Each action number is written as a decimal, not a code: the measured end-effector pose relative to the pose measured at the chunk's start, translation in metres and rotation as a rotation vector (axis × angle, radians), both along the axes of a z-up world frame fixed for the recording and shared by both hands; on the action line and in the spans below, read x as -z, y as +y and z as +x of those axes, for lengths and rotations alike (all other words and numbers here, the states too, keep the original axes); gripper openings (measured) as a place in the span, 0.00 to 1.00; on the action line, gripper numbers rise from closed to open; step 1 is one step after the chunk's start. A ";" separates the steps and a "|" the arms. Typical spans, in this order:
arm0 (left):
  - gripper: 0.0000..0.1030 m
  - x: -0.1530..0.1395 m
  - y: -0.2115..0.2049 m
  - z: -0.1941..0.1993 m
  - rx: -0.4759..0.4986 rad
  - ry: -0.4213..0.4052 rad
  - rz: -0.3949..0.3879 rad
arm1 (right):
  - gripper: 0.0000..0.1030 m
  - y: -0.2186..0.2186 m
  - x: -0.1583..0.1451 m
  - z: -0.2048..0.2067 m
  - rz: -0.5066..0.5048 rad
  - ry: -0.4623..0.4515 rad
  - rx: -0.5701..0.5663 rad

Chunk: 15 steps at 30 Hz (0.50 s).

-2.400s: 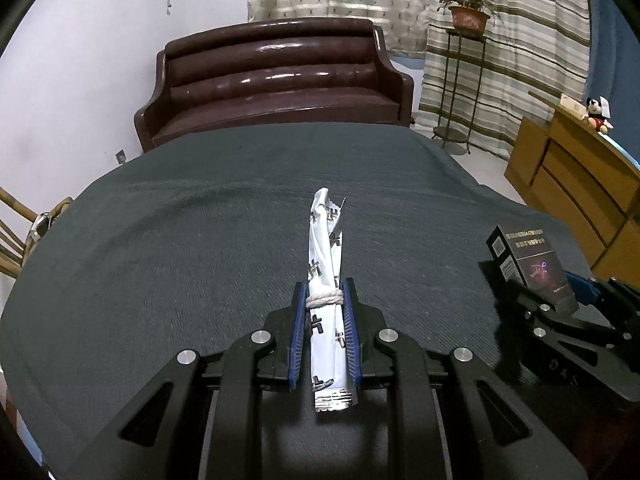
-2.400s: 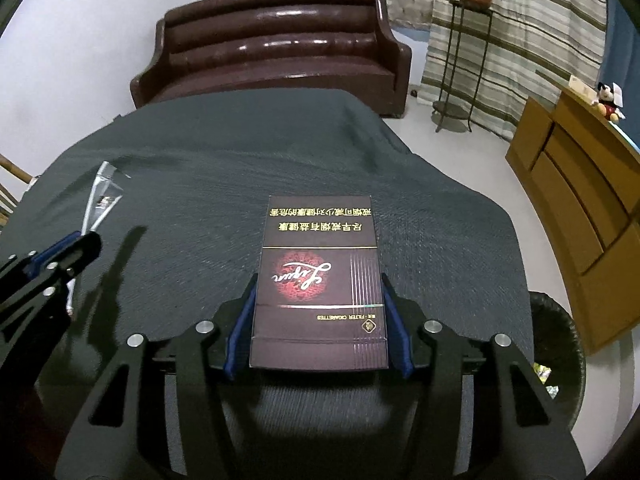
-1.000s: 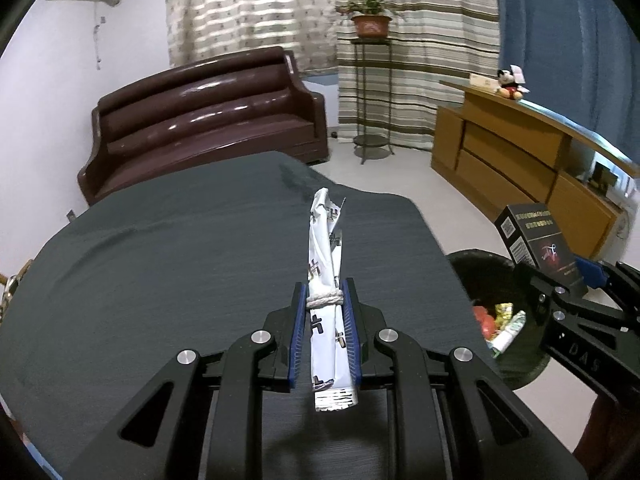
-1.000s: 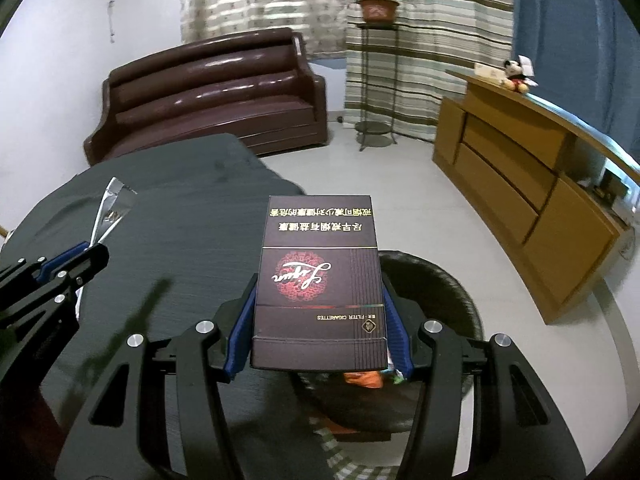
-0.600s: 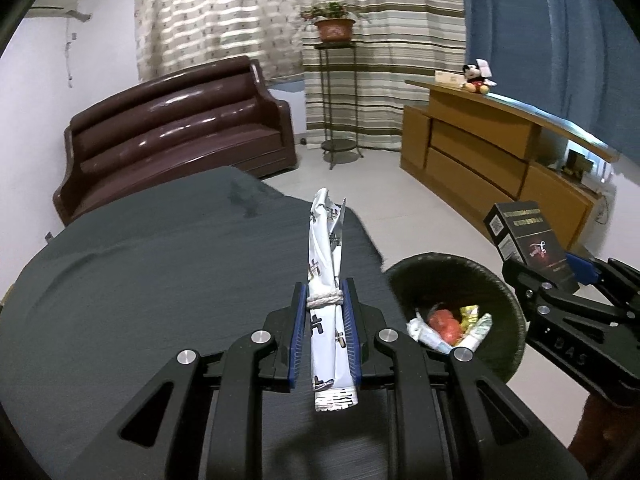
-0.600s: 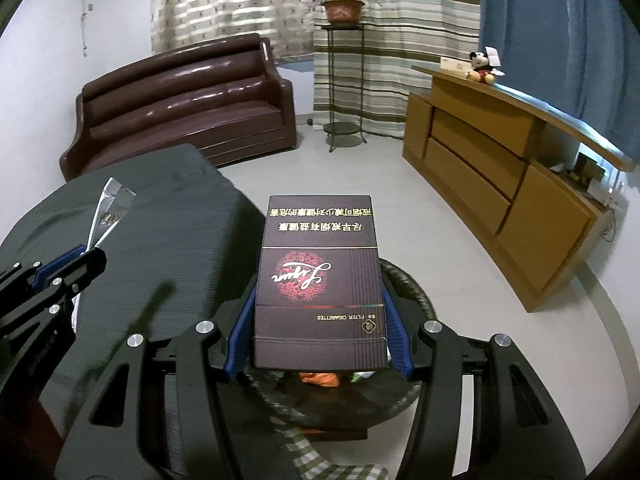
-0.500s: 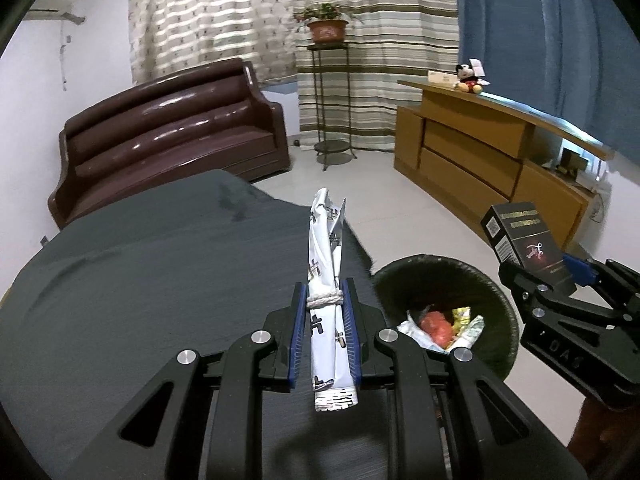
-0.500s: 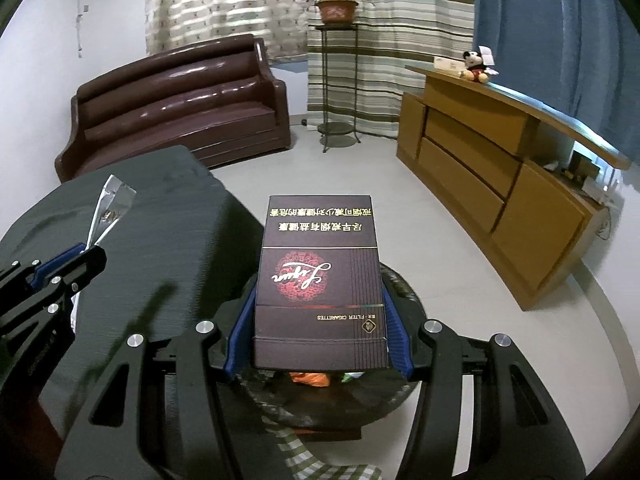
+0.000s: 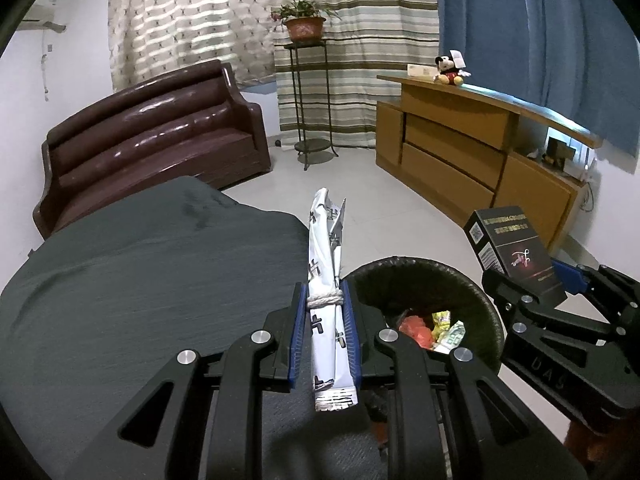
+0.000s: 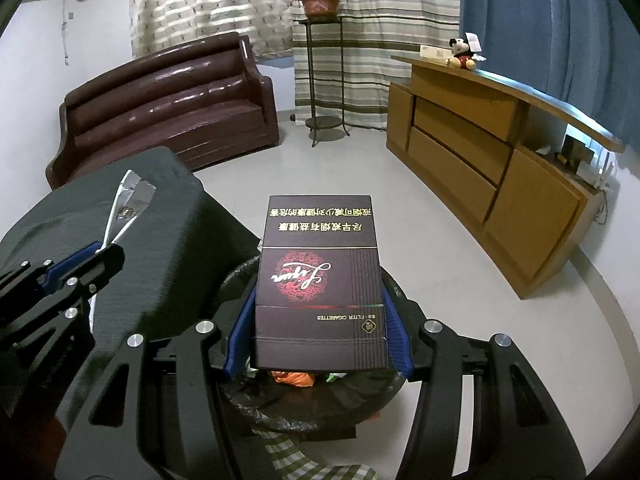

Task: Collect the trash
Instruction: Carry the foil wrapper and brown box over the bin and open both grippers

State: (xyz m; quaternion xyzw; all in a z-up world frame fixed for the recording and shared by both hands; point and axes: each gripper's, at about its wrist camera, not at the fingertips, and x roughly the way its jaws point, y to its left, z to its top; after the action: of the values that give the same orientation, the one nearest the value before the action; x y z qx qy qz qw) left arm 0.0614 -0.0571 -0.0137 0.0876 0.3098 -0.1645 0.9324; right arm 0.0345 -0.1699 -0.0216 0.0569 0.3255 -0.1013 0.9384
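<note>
My left gripper (image 9: 323, 300) is shut on a rolled white wrapper (image 9: 326, 264) with dark print, tied with string, which sticks out forward past the fingertips. It hangs over the right edge of the dark-clothed table (image 9: 152, 280), just left of a black trash bin (image 9: 476, 304) on the floor. My right gripper (image 10: 318, 312) is shut on a dark cigarette box (image 10: 318, 272) and hovers above the bin (image 10: 312, 404), whose colourful litter (image 9: 432, 328) shows inside. In the left wrist view the right gripper (image 9: 532, 280) with the box (image 9: 512, 244) sits over the bin's right rim.
A brown leather sofa (image 9: 152, 140) stands behind the table. A wooden sideboard (image 9: 480, 160) with a plush toy (image 9: 450, 70) runs along the right wall. A metal plant stand (image 9: 308, 96) stands before striped curtains. Pale floor (image 10: 360, 168) spreads beyond the bin.
Both grippers have swung right, off the table towards the bin. The bin has come closer and now lies under the cigarette box. Both grips are unchanged.
</note>
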 end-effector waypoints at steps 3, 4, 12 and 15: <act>0.19 0.002 -0.003 0.006 0.003 0.009 0.007 | 0.52 -0.004 0.002 0.003 0.007 0.003 0.004; 0.19 0.004 -0.005 0.008 0.004 0.015 0.011 | 0.52 -0.006 0.003 0.004 0.010 0.004 0.006; 0.19 0.011 -0.022 0.021 0.013 0.034 0.033 | 0.52 -0.015 0.009 0.014 0.033 0.011 0.018; 0.19 0.014 -0.027 0.024 0.016 0.039 0.036 | 0.52 -0.020 0.012 0.018 0.039 0.012 0.024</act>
State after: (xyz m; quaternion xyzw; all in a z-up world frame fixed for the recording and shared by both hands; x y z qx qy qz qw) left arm 0.0855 -0.0845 -0.0273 0.1037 0.3300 -0.1682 0.9231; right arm 0.0529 -0.1901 -0.0335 0.0782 0.3322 -0.1064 0.9339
